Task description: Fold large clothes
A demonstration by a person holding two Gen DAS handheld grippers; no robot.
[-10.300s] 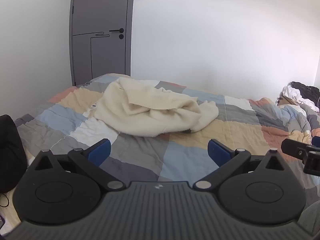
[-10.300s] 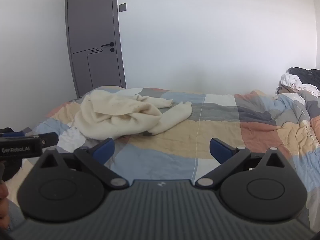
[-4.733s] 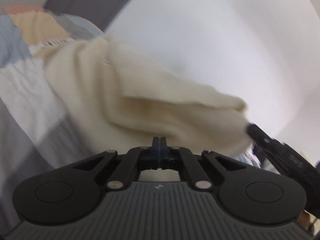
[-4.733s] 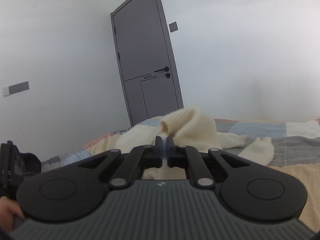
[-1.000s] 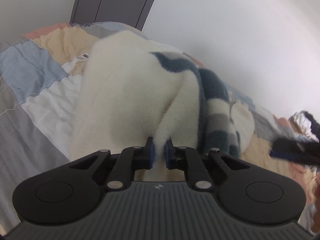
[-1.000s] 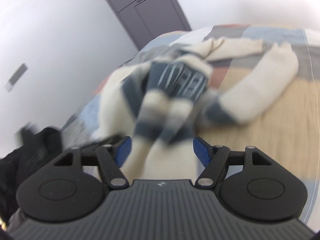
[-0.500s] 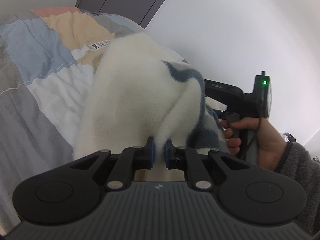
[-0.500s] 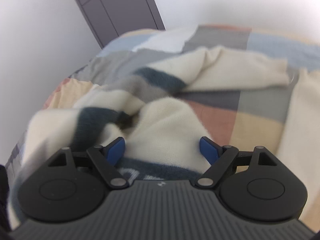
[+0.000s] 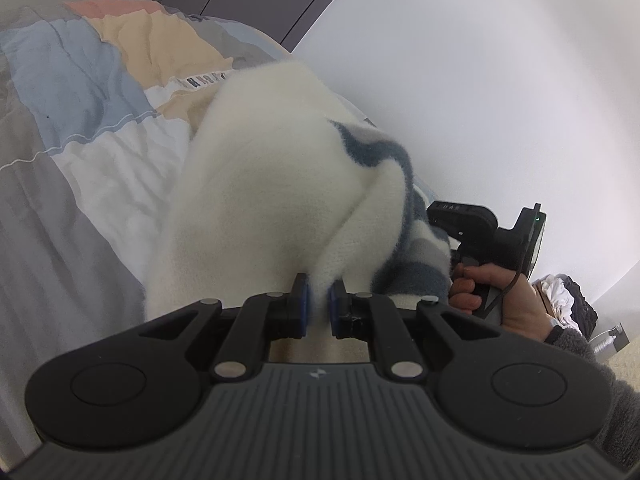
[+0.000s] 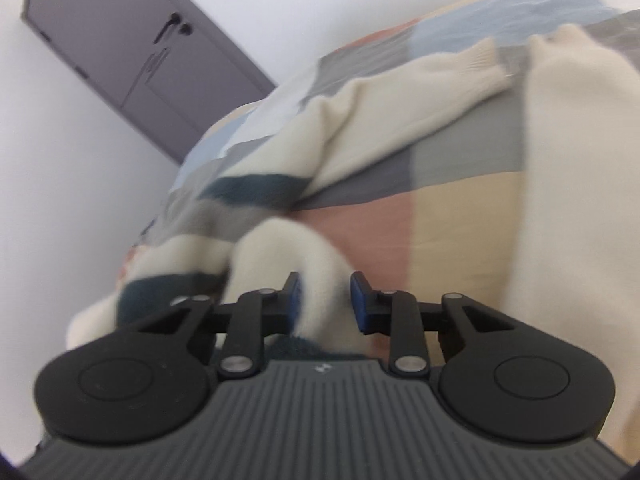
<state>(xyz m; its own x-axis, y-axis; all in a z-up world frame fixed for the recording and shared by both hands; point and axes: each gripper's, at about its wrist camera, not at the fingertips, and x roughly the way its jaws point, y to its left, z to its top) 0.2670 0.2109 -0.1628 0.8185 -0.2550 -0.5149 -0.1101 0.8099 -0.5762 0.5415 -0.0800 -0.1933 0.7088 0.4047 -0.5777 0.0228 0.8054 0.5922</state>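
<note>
Pinching a cream fold of the sweater (image 9: 280, 208), your left gripper (image 9: 317, 300) keeps its hold; your right gripper (image 10: 325, 296), wide half a second ago, has narrowed around a fold at 12 o'clock, pads apparently not yet touching, above the quilt (image 10: 452, 216).

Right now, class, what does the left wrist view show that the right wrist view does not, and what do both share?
Only the left view: the person's right hand on its black handle, and the left claw pinched on the fluffy cream sweater with blue-grey stripes. Only the right view: the grey door's handle, a sleeve cuff, and the right claw around a fold. Both: sweater, patchwork quilt.
</note>
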